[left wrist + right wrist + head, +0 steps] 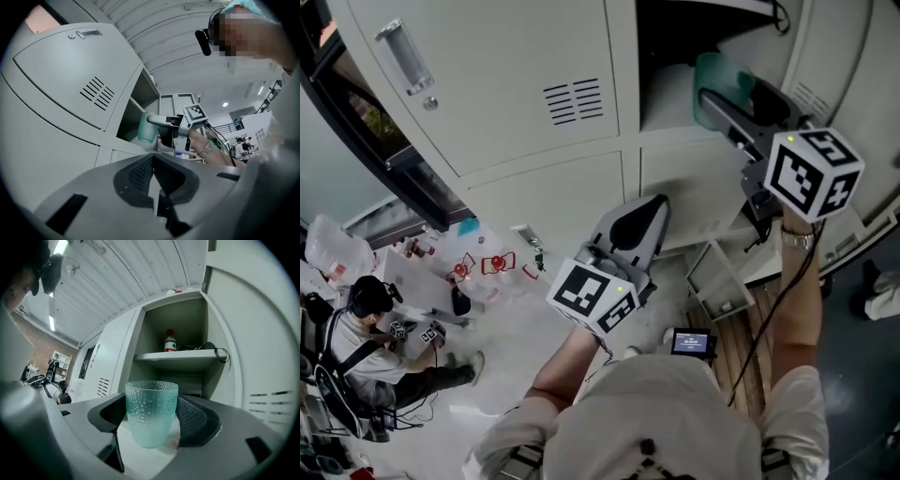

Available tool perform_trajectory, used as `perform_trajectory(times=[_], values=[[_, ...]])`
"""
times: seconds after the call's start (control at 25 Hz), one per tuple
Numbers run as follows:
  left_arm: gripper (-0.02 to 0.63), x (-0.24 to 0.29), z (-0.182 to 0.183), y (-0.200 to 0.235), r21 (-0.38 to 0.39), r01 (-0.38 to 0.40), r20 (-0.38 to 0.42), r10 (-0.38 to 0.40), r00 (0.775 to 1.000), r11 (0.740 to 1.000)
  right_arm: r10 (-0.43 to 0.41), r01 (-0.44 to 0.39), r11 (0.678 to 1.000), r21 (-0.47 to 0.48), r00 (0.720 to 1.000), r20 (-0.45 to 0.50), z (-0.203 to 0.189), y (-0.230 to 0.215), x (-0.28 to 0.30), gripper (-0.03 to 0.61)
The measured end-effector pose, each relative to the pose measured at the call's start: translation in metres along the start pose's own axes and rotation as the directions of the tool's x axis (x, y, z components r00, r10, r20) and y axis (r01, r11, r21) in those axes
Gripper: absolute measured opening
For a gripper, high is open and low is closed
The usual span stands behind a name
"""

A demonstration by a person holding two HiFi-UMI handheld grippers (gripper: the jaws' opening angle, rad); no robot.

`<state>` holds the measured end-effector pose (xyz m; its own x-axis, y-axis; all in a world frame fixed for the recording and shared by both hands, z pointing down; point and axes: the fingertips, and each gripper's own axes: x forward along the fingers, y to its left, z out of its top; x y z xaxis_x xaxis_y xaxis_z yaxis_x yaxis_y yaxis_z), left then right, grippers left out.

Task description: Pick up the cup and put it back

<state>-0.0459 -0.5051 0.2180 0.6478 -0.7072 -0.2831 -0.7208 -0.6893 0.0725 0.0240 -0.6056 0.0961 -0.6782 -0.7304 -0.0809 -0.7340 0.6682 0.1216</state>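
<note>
A translucent teal cup [151, 413] with a bumpy surface stands upright between the two jaws of my right gripper [153, 423], whose pads press on it from both sides. In the head view that gripper [719, 101] reaches into an open locker compartment at the upper right, and the cup [717, 75] shows at its tip. A white shelf surface lies just under the cup; whether the cup touches it I cannot tell. My left gripper [650, 208] hangs lower in front of the closed locker doors, shut with nothing in it. The left gripper view shows its own jaws [157, 185] together and the cup [146, 127] far off.
Above the cup, an upper shelf [180, 356] carries a red-capped bottle [169, 341] and a dark cable [208, 347]. The compartment's open door [255, 338] stands at the right. Closed vented locker doors [487, 84] fill the left. A person [370, 328] sits below left; a small screen device [691, 342] lies on the floor.
</note>
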Motion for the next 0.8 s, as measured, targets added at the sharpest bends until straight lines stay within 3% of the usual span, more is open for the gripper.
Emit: perform_trajectory(times=[0.2,0.36,0.8], values=[[0.008,-0.002,-0.005,-0.022,0.031,0.036,0.007,-0.037,0.999,0.999,0.03,-0.029,1.0,-0.01,0.998,0.051,0.0,0.019,-0.038,0.327],[0.008,-0.005,-0.007,-0.029,0.038,0.007,0.006,-0.007,1.0,0.999,0.057,-0.057,0.998,0.003,0.995,0.076,-0.008,0.036,-0.067,0.327],[0.008,-0.038,-0.038,-0.099,0.039,-0.072,-0.033,0.073,0.997,0.997,0.119,-0.119,0.988,0.099,0.993,0.013,-0.079,0.075,-0.159,0.327]])
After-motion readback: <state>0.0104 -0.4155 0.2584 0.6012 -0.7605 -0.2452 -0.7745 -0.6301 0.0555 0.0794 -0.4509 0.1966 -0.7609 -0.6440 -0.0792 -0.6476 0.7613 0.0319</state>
